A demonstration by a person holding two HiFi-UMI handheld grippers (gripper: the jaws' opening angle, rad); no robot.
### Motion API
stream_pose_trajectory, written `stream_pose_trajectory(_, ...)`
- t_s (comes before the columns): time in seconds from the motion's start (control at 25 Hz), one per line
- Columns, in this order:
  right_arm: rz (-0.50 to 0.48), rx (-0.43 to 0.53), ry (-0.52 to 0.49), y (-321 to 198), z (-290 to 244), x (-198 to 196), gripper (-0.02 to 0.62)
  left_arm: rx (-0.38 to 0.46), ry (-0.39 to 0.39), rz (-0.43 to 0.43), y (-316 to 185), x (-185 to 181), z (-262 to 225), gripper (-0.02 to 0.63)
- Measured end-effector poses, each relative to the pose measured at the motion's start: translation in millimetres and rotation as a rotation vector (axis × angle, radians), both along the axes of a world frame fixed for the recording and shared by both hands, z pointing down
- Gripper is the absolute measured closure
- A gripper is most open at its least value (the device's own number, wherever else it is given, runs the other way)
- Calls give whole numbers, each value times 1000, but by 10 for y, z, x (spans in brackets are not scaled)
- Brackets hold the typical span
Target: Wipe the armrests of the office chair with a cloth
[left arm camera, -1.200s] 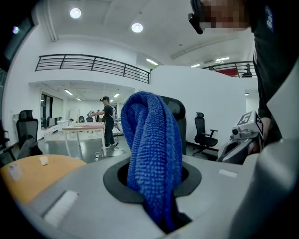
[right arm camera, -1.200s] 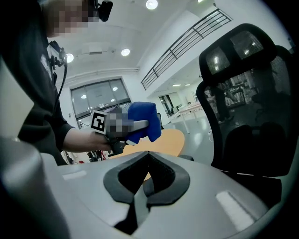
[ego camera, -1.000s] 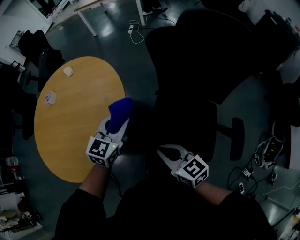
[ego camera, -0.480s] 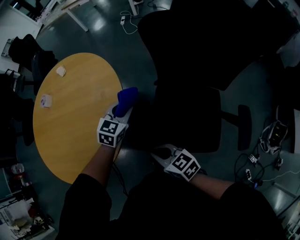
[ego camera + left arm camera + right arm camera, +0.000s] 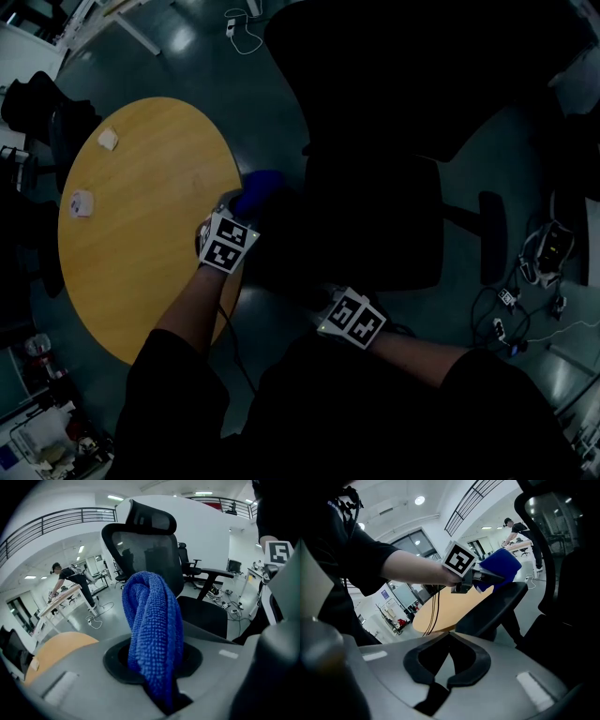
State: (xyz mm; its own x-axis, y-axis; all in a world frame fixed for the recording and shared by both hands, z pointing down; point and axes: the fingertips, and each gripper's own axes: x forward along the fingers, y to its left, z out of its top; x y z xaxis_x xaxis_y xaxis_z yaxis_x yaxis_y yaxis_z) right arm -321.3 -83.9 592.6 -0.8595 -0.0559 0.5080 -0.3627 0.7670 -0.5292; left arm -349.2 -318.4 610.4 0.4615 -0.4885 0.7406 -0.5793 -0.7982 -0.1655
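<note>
The head view is dim and underexposed: the office chair (image 5: 375, 216) is a near-black mass, the round bench (image 5: 141, 216) beside it muted. Both gripper views are bright under ceiling lights (image 5: 117, 498), fisheye-bent, with soft foregrounds.

Round yellow table (image 5: 141, 244), small white objects (image 5: 108, 139), floor cables (image 5: 506, 302)

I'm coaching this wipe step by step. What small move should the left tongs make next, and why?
Probably lower the left tongs slightly so the blue terry cloth presses onto the black chair armrest pad. The tongs are shut on the cloth, and the right gripper view shows it right over the pad's end, with contact unclear. Firm contact should come before any wiping stroke.
</note>
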Motion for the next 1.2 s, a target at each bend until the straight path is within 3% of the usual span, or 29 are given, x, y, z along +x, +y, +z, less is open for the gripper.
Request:
stream_pose_trajectory(0.2,-4,-31,17,42,131,-33,591,-24,-49,64,46,85,101,495)
stream_pose_trajectory(0.52,19,-71,26,51,266,-82,591,-58,-53,100,88,113,137,495)
stream_pose_trajectory(1.2,57,-64,26,39,377,-104,591,-66,-15,70,527,23,120,495)
